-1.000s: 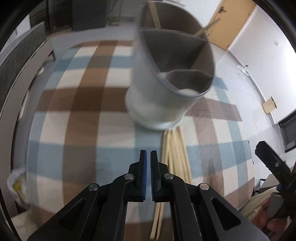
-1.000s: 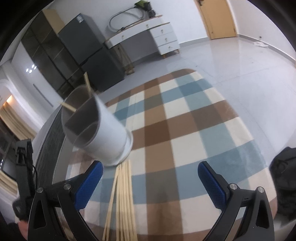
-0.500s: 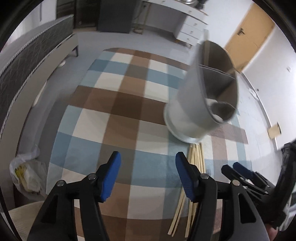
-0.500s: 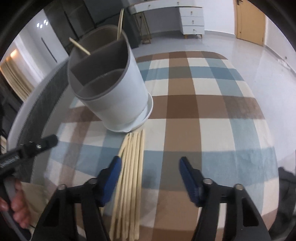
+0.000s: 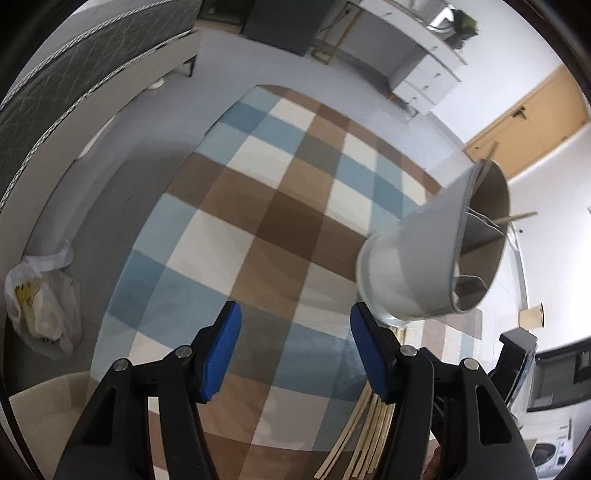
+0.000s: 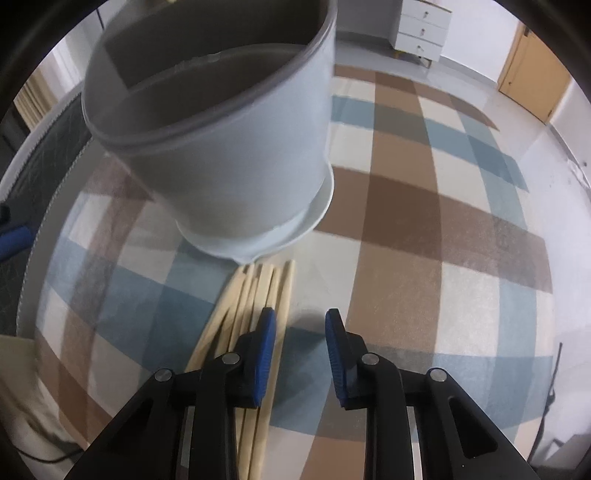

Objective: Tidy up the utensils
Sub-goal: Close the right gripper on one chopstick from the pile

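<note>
A grey divided utensil holder (image 6: 221, 147) stands on a checked tablecloth (image 6: 424, 229); it also shows in the left wrist view (image 5: 424, 258), with two chopsticks (image 5: 517, 216) sticking out of it. Several wooden chopsticks (image 6: 255, 295) lie in a bundle in front of the holder, seen too in the left wrist view (image 5: 369, 421). My right gripper (image 6: 300, 332) is low over the bundle's right edge, jaws partly open and empty. My left gripper (image 5: 295, 347) is wide open and empty, left of the holder and bundle.
A bed (image 5: 74, 85) stands left of the table. A white plastic bag (image 5: 40, 314) lies on the floor. A white drawer unit (image 6: 421, 26) and a wooden door (image 6: 532, 74) are at the back.
My left gripper has opened from shut to wide and swung left of the holder. My right gripper has narrowed from wide open and dropped close to the chopstick bundle.
</note>
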Motion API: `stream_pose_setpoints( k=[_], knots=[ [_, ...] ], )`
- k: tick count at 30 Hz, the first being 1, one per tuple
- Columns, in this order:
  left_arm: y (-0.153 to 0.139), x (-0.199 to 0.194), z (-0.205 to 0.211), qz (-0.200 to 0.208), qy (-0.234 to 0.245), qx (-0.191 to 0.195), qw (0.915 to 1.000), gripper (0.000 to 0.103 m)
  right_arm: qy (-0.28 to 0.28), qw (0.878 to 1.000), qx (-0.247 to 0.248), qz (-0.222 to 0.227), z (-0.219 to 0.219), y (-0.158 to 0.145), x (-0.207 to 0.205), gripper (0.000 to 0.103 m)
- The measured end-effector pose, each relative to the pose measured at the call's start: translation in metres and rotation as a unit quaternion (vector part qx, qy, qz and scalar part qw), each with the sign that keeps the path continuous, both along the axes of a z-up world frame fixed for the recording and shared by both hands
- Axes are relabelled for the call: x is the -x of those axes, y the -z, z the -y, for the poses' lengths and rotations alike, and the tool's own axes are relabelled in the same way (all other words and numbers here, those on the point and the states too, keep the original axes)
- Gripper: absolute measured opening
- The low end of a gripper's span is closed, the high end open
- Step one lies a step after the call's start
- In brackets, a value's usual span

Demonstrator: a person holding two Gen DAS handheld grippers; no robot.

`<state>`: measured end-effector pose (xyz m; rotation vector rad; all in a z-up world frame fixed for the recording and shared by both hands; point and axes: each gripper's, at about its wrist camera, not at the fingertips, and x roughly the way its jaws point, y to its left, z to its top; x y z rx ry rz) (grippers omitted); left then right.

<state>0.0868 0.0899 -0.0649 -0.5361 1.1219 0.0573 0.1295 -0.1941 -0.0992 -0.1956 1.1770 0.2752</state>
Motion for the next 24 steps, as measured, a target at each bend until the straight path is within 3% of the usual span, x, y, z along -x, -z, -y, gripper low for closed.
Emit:
stream_pose_setpoints(
  k=[7, 14, 16, 17, 21, 24],
  knots=[
    [0.006, -0.001, -0.014, -0.022, -0.033, 0.022, 0.999, 0.056, -0.009, 1.0, 0.018, 0.001, 0.0, 0.001, 0.0, 0.025],
    [0.007, -0.005, -0.016, -0.025, -0.027, -0.002, 0.9993, 0.056, -0.019, 0.999, 0.018, 0.033, -0.01, 0.002, -0.012, 0.026],
    [0.009, -0.006, -0.017, -0.024, -0.023, -0.006, 0.9994, 0.056, -0.024, 0.999, -0.003, 0.034, -0.011, 0.002, -0.014, 0.012],
    [0.01, -0.006, -0.016, -0.024, -0.016, -0.006, 0.9996, 0.056, -0.023, 0.999, -0.004, 0.036, -0.011, 0.003, -0.014, 0.005],
    [0.013, -0.007, 0.007, -0.015, 0.04, -0.022, 0.9988, 0.056, -0.007, 0.998, -0.044, 0.04, 0.005, -0.005, -0.01, 0.004],
    [0.021, -0.004, 0.037, -0.006, 0.098, -0.029, 0.9947, 0.056, 0.029, 0.993, -0.107, 0.044, 0.032, -0.023, -0.009, 0.004]
  ],
)
